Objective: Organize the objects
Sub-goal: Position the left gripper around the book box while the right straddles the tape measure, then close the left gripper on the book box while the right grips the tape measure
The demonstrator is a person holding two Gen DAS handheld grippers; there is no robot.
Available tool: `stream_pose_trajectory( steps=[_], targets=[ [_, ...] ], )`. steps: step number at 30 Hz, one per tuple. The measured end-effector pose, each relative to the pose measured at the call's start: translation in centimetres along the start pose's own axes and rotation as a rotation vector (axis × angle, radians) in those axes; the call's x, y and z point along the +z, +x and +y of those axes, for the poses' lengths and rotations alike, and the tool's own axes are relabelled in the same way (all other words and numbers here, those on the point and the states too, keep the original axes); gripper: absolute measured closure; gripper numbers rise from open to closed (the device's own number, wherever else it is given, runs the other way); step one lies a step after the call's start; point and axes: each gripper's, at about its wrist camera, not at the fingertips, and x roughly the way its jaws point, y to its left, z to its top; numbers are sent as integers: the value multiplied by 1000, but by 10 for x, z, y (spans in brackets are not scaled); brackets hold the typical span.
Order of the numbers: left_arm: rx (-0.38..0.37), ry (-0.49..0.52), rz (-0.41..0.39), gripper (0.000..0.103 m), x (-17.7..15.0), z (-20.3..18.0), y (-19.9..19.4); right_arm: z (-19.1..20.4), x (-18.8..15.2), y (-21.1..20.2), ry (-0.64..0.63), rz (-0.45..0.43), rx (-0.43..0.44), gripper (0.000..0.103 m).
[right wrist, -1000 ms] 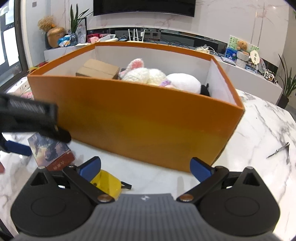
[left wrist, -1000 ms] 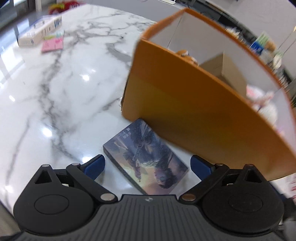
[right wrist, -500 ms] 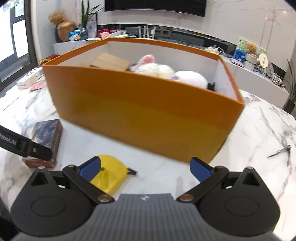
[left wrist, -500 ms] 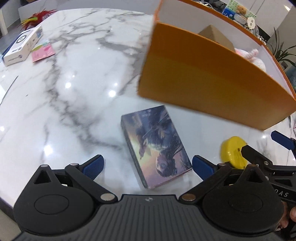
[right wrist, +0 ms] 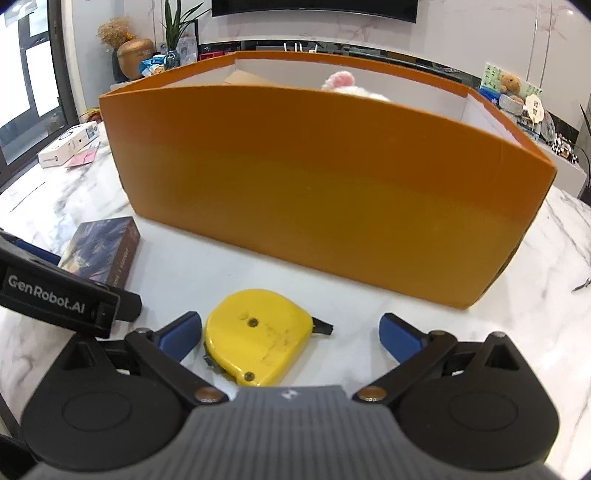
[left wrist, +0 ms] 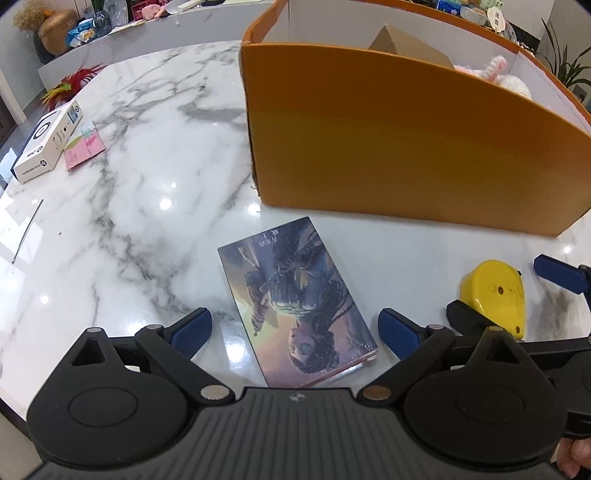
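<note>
— What lies beyond the gripper?
— A glossy marble table (left wrist: 140, 155), a long white counter (right wrist: 569, 166) ahead, a dark screen (right wrist: 314, 5) on the marble wall.
— And left?
— A dark-framed window (right wrist: 22, 92).

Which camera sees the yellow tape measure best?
The right wrist view: the tape measure lies whole and close between the open right gripper fingers. The left wrist view shows it small at the right edge, partly hidden by that gripper.
</note>
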Motion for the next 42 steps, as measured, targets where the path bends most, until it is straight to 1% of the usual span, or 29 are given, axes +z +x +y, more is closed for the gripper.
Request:
stream_pose_trajectory(
  steps=[4,5,6,8,9,10,13,22,25,27,34,42],
  targets=[
    [26,-45,-32,0,-2,1,-2,0,0,2,24,-15,-15,3],
    [30,-49,-51,9,-3,0,-5,1,0,1,26,-18,-15,5],
    [25,-42,-72,24,-3,-2,-8,2,-1,-1,25,-26,-17,10],
    [30,-45,-83,24,-6,-4,-10,4,-3,-5,16,-46,-8,22],
    [27,-50,-91,25,-7,-3,-11,4,-4,-8,11,-60,-7,32],
    [25,-50,-95,25,-7,-3,-11,4,-5,-10,13,-62,-5,36],
    [17,-49,-102,25,-8,-1,-11,-2,-7,-12,26,-69,21,40],
    [21,-40,-103,26,-9,-3,-12,-14,-8,-16,40,-59,32,40],
    [23,-28,-104,28,-9,-5,-13,-16,-10,-19,40,-55,22,40],
    [23,-24,-103,31,-9,-6,-13,-18,-10,-20,40,-54,20,40],
    [32,-20,-97,33,-10,-7,-15,-24,-9,-25,50,-62,11,40],
    [58,8,-127,34,-11,-13,-23,-26,-8,-30,49,-66,3,40]
  ],
)
